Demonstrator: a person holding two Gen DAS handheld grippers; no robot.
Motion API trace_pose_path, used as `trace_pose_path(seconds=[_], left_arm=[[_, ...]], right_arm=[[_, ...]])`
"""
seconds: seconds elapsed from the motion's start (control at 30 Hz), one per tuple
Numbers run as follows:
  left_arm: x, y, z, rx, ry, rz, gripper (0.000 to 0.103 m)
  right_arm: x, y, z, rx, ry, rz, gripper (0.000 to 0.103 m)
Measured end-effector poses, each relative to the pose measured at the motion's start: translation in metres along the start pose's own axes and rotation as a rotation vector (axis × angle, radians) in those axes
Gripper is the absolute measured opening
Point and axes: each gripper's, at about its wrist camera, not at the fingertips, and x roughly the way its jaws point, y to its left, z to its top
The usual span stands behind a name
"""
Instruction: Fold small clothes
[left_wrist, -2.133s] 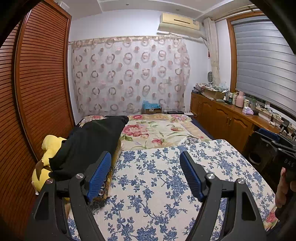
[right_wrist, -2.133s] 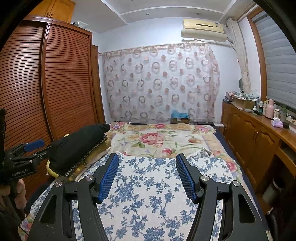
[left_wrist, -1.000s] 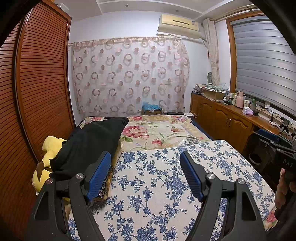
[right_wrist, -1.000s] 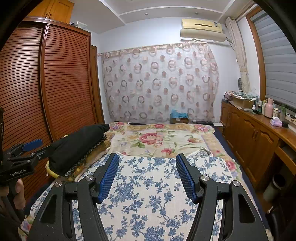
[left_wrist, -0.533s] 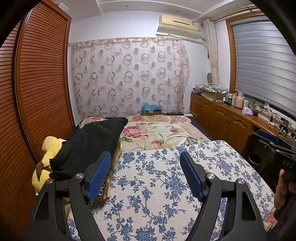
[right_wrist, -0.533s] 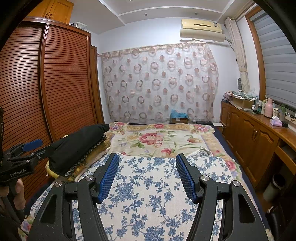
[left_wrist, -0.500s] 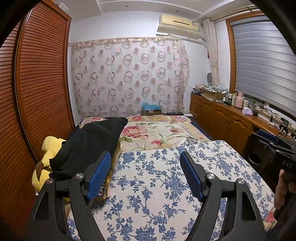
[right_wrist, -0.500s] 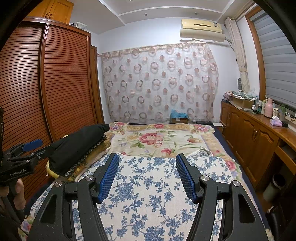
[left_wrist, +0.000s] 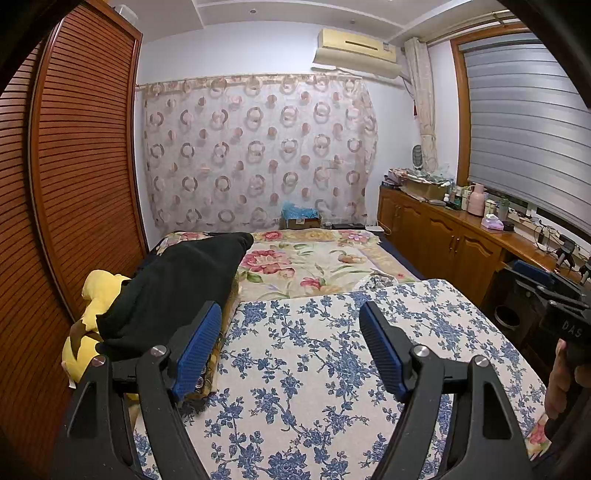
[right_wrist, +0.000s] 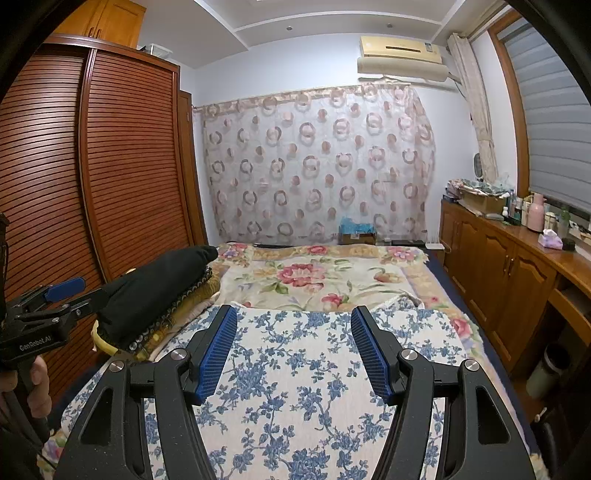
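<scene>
My left gripper (left_wrist: 290, 325) is open and empty, held above a white cloth with blue flowers (left_wrist: 314, 350) spread flat on the bed. My right gripper (right_wrist: 293, 328) is open and empty above the same blue-flowered cloth (right_wrist: 295, 387). A black garment (left_wrist: 173, 284) lies draped over a pile at the bed's left side; it also shows in the right wrist view (right_wrist: 155, 284). The left gripper appears at the left edge of the right wrist view (right_wrist: 48, 295), and the right gripper at the right edge of the left wrist view (left_wrist: 546, 288).
A yellow plush toy (left_wrist: 96, 291) lies under the black garment. A floral bedspread (left_wrist: 314, 258) covers the far bed. A slatted wooden wardrobe (right_wrist: 110, 166) stands on the left, a wooden cabinet (right_wrist: 517, 266) with bottles on the right, a curtain (left_wrist: 258, 155) behind.
</scene>
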Motion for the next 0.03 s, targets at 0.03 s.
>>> trace_pose_path(seconds=[0.03], left_arm=[[0.0003, 0.0002, -0.0006, -0.001, 0.000, -0.002, 0.078]], right_arm=[[0.0001, -0.0002, 0.0003, 0.002, 0.000, 0.000, 0.066]])
